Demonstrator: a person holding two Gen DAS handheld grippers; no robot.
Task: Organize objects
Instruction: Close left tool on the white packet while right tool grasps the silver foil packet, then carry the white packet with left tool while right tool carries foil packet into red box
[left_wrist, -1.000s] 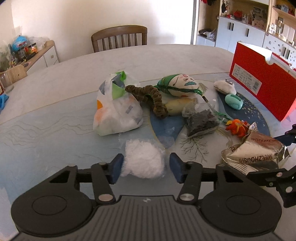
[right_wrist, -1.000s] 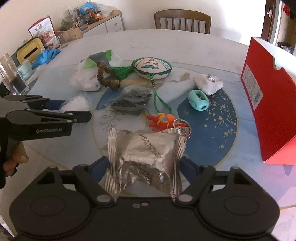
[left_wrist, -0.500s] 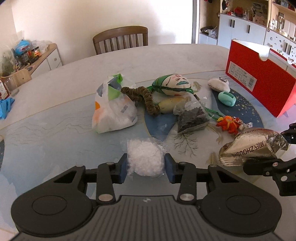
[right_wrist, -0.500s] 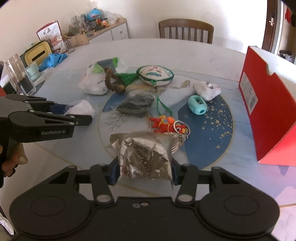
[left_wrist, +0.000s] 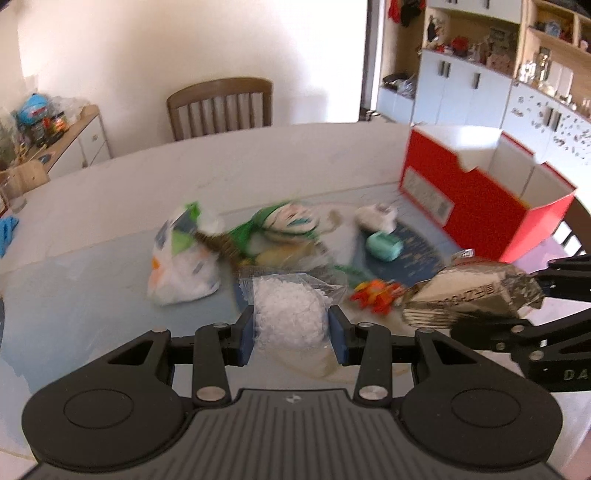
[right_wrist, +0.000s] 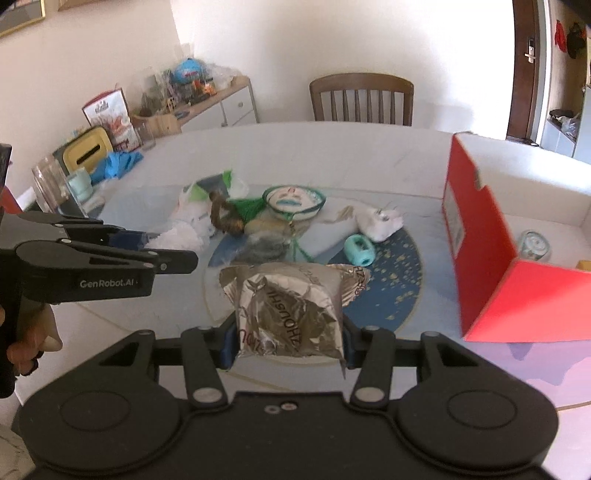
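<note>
A pale round table (left_wrist: 110, 192) carries a scattered heap of small items beside an open red box (left_wrist: 476, 206). Left wrist view: the left gripper (left_wrist: 291, 332) is clamped on a clear bag of white crystals (left_wrist: 290, 317), lifted above the tabletop. Right wrist view: the right gripper (right_wrist: 288, 341) pinches a crinkled silver foil packet (right_wrist: 291, 306), lettered in dark print, clear of the table.

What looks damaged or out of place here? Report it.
The crinkled silver foil packet clamped in the right hand-held gripper is creased and dented. The clear bag of white granules in the left hand-held gripper looks intact. Nothing looks spilled. The red cardboard box stands open.
</note>
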